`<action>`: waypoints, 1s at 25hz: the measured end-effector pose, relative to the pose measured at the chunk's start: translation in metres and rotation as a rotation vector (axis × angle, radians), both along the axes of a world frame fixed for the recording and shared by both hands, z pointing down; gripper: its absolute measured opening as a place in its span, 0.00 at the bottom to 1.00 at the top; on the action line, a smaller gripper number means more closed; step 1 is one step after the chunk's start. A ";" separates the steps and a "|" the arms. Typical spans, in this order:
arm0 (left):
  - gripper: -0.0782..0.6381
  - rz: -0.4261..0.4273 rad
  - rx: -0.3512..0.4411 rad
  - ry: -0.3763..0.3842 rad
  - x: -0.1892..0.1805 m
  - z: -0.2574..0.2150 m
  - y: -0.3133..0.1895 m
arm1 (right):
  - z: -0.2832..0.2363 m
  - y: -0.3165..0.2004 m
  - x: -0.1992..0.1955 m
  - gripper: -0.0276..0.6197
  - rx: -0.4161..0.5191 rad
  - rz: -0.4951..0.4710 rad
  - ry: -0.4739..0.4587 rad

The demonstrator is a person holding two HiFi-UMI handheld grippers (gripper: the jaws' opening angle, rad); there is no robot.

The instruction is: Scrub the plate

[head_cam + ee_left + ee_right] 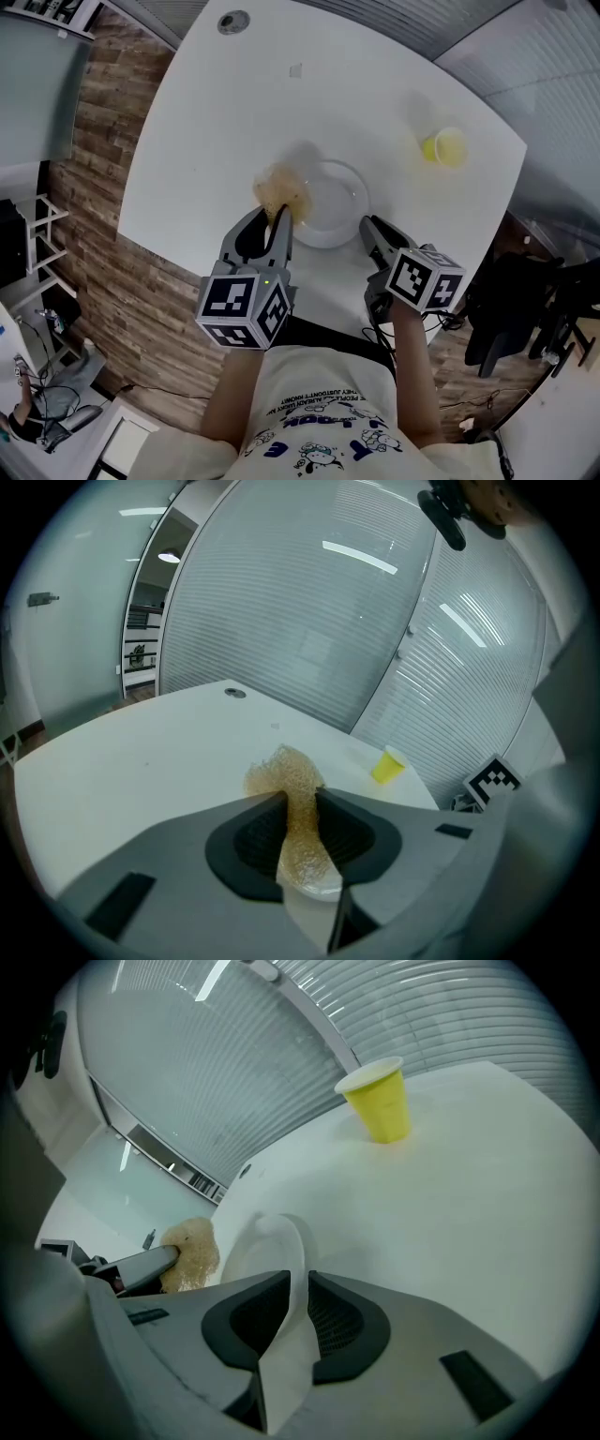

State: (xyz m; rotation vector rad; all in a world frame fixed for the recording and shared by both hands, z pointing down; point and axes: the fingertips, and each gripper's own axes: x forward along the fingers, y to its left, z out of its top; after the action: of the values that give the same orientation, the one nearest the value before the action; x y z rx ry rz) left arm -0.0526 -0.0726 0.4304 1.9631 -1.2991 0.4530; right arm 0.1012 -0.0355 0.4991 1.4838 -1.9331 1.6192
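Nearest: left hand-held gripper (pixel 270 223) clamped on tan mesh scrubbing sponge (pixel 279 192), sponge set at left rim of white round plate (pixel 333 202) — ready to scrub. Right hand-held gripper (pixel 370 230) pinches plate's right rim — likely steadying it on white bench (pixel 216 112).

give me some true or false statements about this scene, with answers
1. The left gripper grips the tan scrubber. True.
2. The cup is blue. False: it is yellow.
3. The rim of the plate sits between the fingers of the right gripper. True.
4. The cup stands on the plate. False: it stands apart from it on the white table.
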 end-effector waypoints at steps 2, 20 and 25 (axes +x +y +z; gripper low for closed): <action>0.26 -0.002 -0.004 -0.002 0.000 0.001 0.000 | 0.001 0.000 0.000 0.18 -0.006 -0.011 -0.016; 0.26 -0.017 -0.027 0.003 -0.001 0.011 0.005 | 0.006 -0.005 -0.013 0.20 -0.075 -0.081 -0.121; 0.26 -0.015 -0.049 0.002 -0.001 0.018 0.010 | 0.006 -0.006 -0.014 0.20 -0.090 -0.063 -0.168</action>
State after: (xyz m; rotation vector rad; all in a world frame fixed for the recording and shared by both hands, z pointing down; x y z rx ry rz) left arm -0.0540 -0.0631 0.4481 1.9114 -1.2887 0.4708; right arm 0.0872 -0.0416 0.5050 1.2775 -1.9416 1.8289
